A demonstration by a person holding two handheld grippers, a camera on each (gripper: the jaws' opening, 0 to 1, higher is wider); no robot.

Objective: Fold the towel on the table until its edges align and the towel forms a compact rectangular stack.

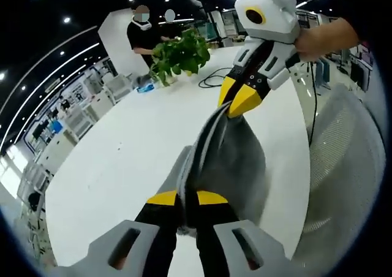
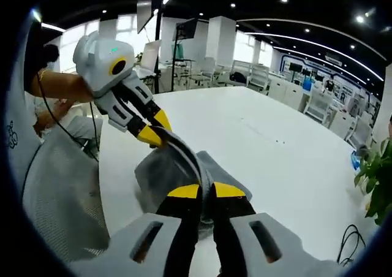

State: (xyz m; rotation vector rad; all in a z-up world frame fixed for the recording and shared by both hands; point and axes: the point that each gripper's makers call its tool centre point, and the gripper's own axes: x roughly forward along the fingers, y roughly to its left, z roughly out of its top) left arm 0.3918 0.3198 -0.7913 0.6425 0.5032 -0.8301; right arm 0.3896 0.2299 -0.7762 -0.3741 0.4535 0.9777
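Two grippers hold one grey towel (image 1: 229, 160) between them above a white table (image 1: 122, 160). In the left gripper view, the left gripper (image 1: 187, 198) rises from 6 o'clock, its yellow-tipped jaws pressed together on a bunched edge of the towel. The cloth runs from there toward 1 o'clock, where the right gripper (image 1: 240, 102) enters with its yellow tips closed on the far end of the same edge. A person's hand (image 1: 321, 39) grips that tool at 2 o'clock. The towel hangs as a slack, folded pouch below the taut edge, over the table's near side. A mesh chair back (image 1: 346, 173) stands at 3 o'clock, a green potted plant (image 1: 180, 53) at 12 o'clock on the table, with a black cable (image 1: 214, 78) just beside it. A person in a dark top (image 1: 142, 35) stands behind the plant.

In the right gripper view, the right gripper (image 2: 205, 192) rises from 6 o'clock, jaws pinching the towel (image 2: 165, 173). The left gripper (image 2: 156, 133) enters from 10 o'clock and clamps the other end of the edge, held by a forearm (image 2: 58, 87). The towel sags onto or just above the table (image 2: 275, 148); contact cannot be told. The chair back (image 2: 61, 191) lies at 8 o'clock; plant leaves (image 2: 376, 179) show at 3 o'clock.
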